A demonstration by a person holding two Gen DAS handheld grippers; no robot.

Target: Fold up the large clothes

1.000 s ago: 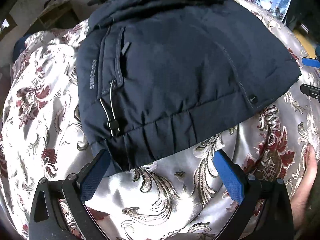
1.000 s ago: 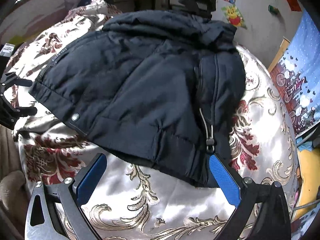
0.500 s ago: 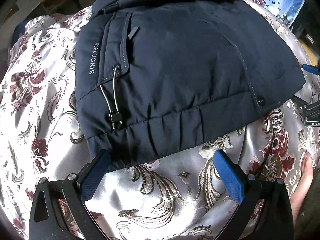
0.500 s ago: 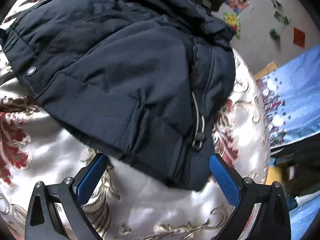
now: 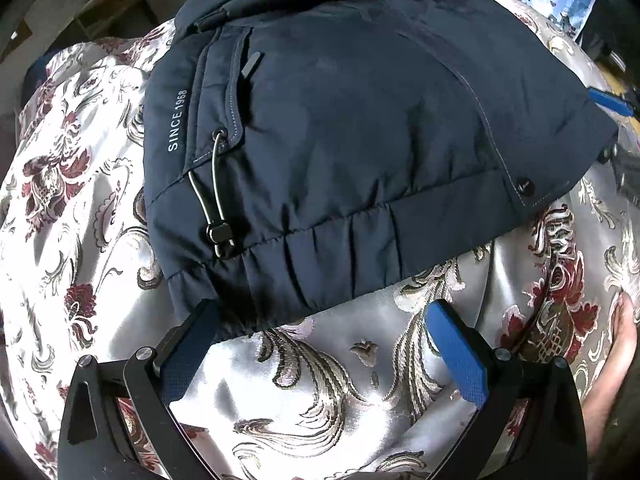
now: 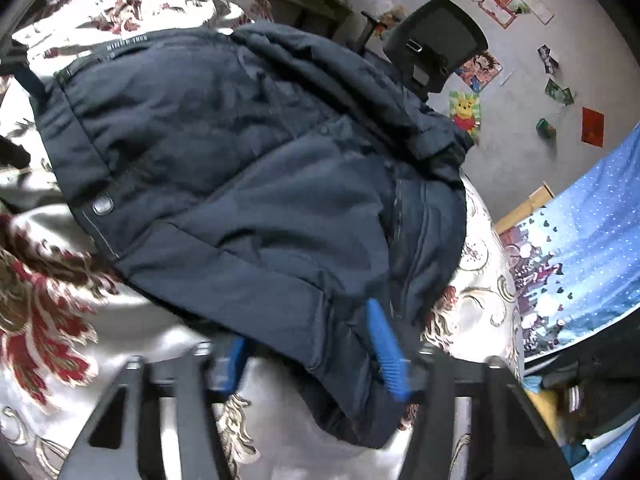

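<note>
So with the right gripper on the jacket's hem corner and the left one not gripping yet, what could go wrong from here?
1. The right gripper has just been closing on the bulky hem of the jacket; a bite only on the edge may slip when lifted.
2. The left gripper is open with only one pad at the hem, so a lift now could be lopsided.
3. The toggle cord hangs loose near the left gripper and could snag.

A silver floral bedspread (image 5: 340,392) is lying spread under the tool. A black office chair (image 6: 438,46) is standing far ahead, posters (image 6: 464,114) hanging behind it, blue curtain (image 6: 592,216) hanging rightward.
</note>
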